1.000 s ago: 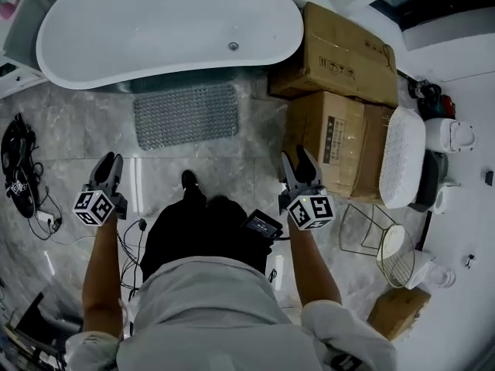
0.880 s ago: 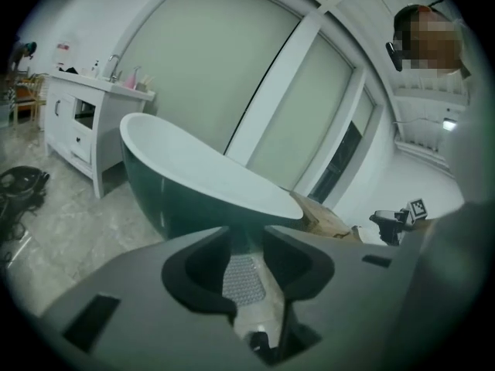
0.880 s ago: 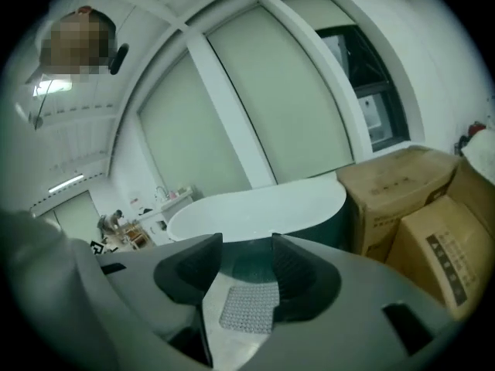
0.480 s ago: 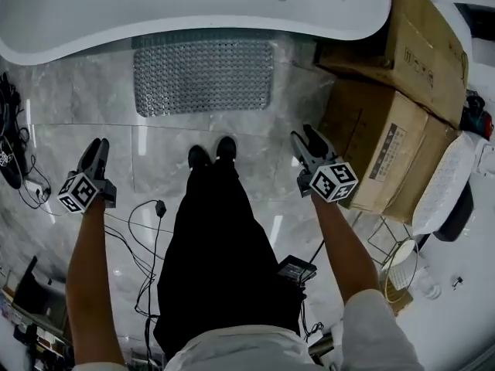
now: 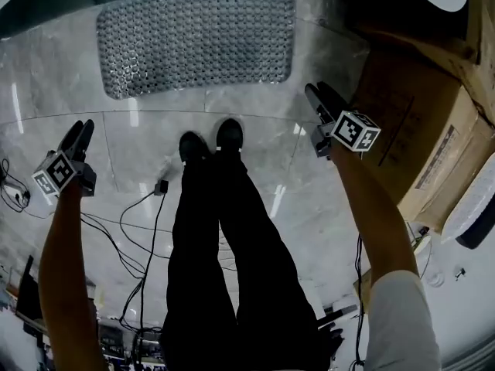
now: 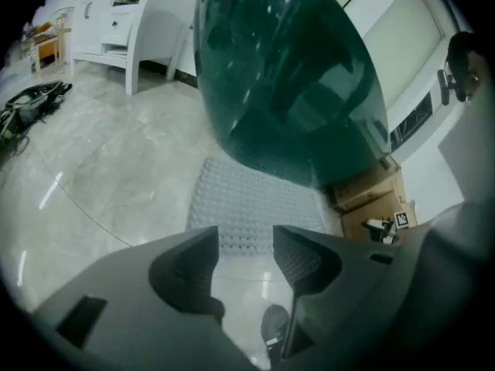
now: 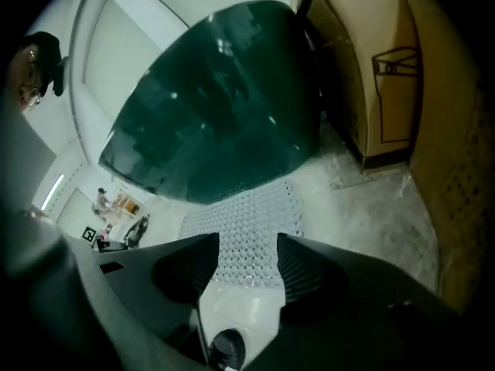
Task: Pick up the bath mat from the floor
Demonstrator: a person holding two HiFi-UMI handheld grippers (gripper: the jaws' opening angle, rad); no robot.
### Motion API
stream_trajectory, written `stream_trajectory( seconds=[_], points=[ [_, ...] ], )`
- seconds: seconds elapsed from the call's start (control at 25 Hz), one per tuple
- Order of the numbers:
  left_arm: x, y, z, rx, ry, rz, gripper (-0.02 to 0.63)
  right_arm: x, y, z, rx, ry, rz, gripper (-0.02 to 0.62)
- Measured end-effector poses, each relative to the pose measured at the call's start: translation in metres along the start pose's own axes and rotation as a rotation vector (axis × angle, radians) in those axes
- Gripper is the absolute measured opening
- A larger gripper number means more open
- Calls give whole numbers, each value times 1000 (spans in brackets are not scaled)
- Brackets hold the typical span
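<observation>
1. Stepping forward since half a second ago, the person is bringing the bath mat (image 5: 197,41) closer, and it is now filling the top of the head view, with both grippers nearer its near edge.
2. The left gripper (image 5: 80,127) is spreading its jaws wider with nothing between them. It is hovering released above the marble floor (image 5: 155,149), off the mat's near left corner, touching nothing.
3. The right gripper (image 5: 319,91) is also opening and empty. It is hanging over the floor just off the mat's near right corner, beside the cardboard boxes (image 5: 418,137).
4. The mat is lying flat on the floor, grey and translucent, with rounded corners and rows of small round bumps. Its far edge is running under the dark bathtub (image 6: 286,76), and the person's black shoes (image 5: 209,141) are standing near its near edge.
</observation>
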State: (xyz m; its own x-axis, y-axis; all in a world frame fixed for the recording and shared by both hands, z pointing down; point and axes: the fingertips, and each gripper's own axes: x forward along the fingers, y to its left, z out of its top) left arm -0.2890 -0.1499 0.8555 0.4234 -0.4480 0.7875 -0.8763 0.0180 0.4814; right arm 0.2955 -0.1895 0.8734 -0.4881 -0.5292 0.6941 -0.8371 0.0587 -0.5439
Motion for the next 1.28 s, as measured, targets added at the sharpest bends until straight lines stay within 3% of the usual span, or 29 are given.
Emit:
stream_trajectory(
  seconds=[0.2, 0.56, 0.8, 1.0, 1.12, 1.28],
  points=[
    [63, 54, -26, 20, 90, 10, 244, 68, -44, -32, -81, 64, -21, 258],
    [153, 124, -19, 106, 164, 43, 281, 153, -83, -51, -199, 124, -8, 286],
    [194, 144, -28, 101, 215, 53, 293, 178, -120, -63, -188, 197, -71, 291],
    [208, 150, -36, 116, 247, 80, 293, 188, -121, -76, -153, 225, -37, 290],
    [211, 154, -46, 160, 313, 101, 293, 190, -122, -76, -144, 220, -38, 288],
    [212, 154, -50, 140, 330, 111, 263, 193, -127, -77, -195, 256, -87, 241]
  ],
)
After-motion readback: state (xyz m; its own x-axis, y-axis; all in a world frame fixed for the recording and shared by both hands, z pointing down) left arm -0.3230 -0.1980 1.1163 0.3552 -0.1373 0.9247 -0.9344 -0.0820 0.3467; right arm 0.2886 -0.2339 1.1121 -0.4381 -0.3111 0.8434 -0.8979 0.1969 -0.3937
